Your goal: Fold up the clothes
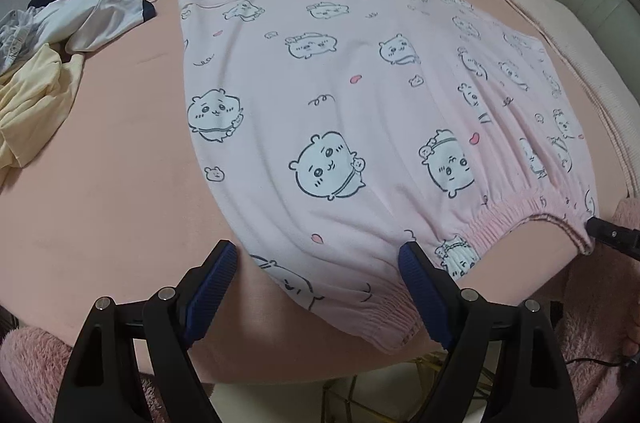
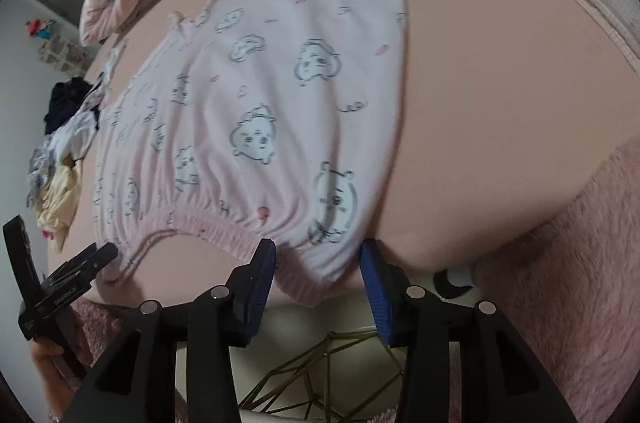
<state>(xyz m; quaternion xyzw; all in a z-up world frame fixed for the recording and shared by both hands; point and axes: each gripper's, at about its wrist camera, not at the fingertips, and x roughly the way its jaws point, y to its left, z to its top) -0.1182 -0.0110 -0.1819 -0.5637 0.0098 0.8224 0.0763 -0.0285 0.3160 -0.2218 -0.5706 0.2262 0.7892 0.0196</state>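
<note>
Pink bed sheet (image 1: 120, 183) carries everything; nearest, the left gripper (image 1: 316, 261) stands wide open, astride the waistband of the pink printed pyjama trousers (image 1: 320, 83) without pinching; the right gripper (image 2: 318, 257), half open, straddles the opposite waistband corner, holding nothing; closing shallow could snag one layer only; unfolded clothes (image 1: 60, 35) lie at ten o'clock.

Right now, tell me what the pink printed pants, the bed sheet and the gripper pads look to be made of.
Pants: soft knit, probably cotton jersey; matte, drapes in soft folds, with a gathered elastic waistband.
Sheet: smooth woven or knit fabric, matte, lying flat with faint creases.
Pads: ribbed blue rubber or soft plastic, judging by the fine ridges, set on glossy black hard plastic fingers.
</note>
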